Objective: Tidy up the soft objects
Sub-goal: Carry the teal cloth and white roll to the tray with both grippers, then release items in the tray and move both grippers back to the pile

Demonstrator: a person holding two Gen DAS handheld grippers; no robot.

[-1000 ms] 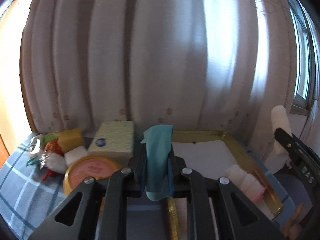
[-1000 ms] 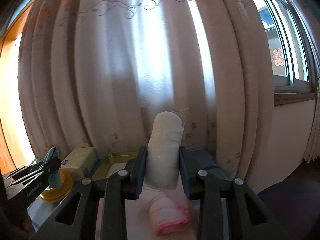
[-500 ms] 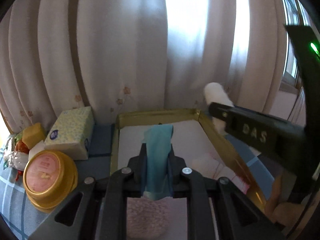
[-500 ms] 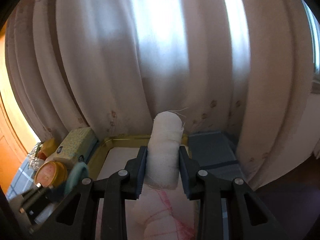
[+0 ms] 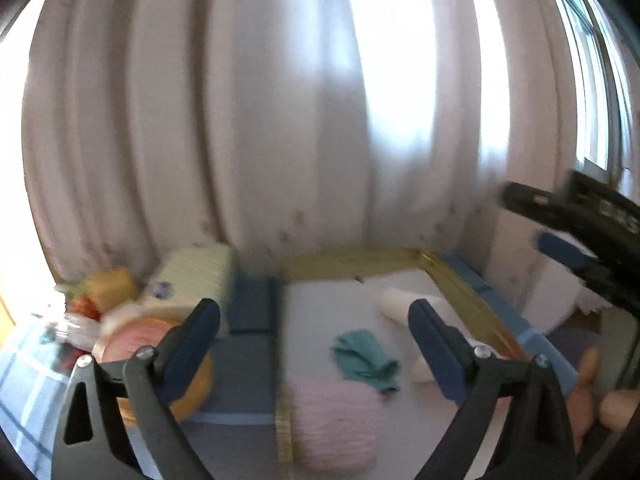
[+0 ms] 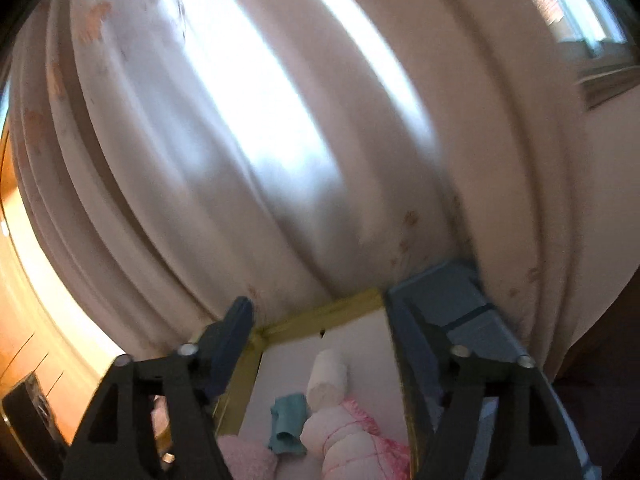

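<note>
My left gripper (image 5: pixel 314 314) has its jaws opening wide, with nothing pressed between them. The teal cloth (image 5: pixel 364 360) lies loose below on the white liner of the gold-rimmed tray (image 5: pixel 352 264). Beside it lie a white gauze roll (image 5: pixel 404 304) and a pink fluffy cloth (image 5: pixel 336 416). My right gripper (image 6: pixel 320 318) is also opening over the tray (image 6: pixel 240 384). The gauze roll (image 6: pixel 328 376) lies free beneath it, next to the teal cloth (image 6: pixel 288 420) and a pink-stitched white bundle (image 6: pixel 352 440). The right gripper (image 5: pixel 580 232) also shows at the right of the left wrist view.
Left of the tray stand a pale tissue box (image 5: pixel 196 276), a yellow sponge (image 5: pixel 112 288) and a round gold tin (image 5: pixel 160 336) on a blue checked cloth. Curtains (image 5: pixel 280 120) hang close behind the table. A person's fingers (image 5: pixel 616 408) show at lower right.
Both grippers have let go: the teal cloth left the left jaws and the gauze roll left the right jaws. Both now lie in the tray. The right view has rolled.
</note>
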